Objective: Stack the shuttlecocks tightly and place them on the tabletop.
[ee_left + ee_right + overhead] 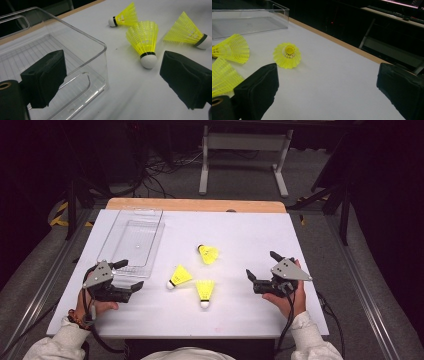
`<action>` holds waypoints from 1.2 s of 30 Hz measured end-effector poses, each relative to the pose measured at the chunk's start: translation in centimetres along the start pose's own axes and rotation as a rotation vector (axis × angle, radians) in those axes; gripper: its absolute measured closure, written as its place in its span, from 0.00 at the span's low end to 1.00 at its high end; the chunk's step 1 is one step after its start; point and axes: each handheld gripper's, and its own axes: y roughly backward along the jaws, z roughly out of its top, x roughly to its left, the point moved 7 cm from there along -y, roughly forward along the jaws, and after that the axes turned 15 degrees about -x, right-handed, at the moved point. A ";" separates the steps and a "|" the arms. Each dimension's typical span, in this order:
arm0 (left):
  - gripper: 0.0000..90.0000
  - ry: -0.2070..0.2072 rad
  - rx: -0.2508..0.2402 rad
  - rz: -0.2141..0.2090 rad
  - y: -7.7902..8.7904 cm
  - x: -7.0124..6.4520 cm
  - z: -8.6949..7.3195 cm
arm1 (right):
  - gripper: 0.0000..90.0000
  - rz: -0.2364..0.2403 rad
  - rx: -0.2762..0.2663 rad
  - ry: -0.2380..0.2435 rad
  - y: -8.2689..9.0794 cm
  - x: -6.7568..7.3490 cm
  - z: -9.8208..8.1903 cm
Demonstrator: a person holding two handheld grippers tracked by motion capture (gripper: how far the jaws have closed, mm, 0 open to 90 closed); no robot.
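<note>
Three yellow shuttlecocks with white corks lie on the white table (240, 232): a far one (207, 253), a middle one (180, 276) and a near one (205, 292). My left gripper (129, 275) rests open at the table's left, beside the near end of a clear plastic bin (132, 240). In the left gripper view the jaws of the left gripper (112, 75) stand wide, with the bin's corner (102, 47) and the middle shuttlecock (145, 42) ahead. My right gripper (261, 265) is open at the right, nothing between its jaws, and the far shuttlecock (287, 55) lies ahead of it.
The bin (249, 22) has nothing in it and runs toward the table's far left. A wooden strip (195, 205) edges the far side. Behind the table stand a white frame (245, 150) and cables on the floor.
</note>
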 end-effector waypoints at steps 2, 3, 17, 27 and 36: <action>0.09 -0.007 0.002 0.005 0.1 -0.1 0.1 | 0.05 0.015 0.020 -0.005 -0.2 0.1 -0.5; 0.09 -0.003 -0.007 0.004 0.1 -0.2 0.3 | 0.05 0.021 0.025 -0.013 -0.3 0.2 -0.8; 0.11 -0.019 -0.031 -0.076 -1.0 -1.2 2.2 | 0.07 0.028 0.072 0.008 -0.9 0.2 -1.3; 0.17 -0.016 0.022 -0.144 -2.7 -3.1 3.6 | 0.08 0.038 0.118 0.030 -1.2 0.5 -1.9; 0.24 -0.035 0.115 -0.188 -4.8 -5.1 3.0 | 0.08 0.047 0.136 0.038 -1.8 0.6 -2.2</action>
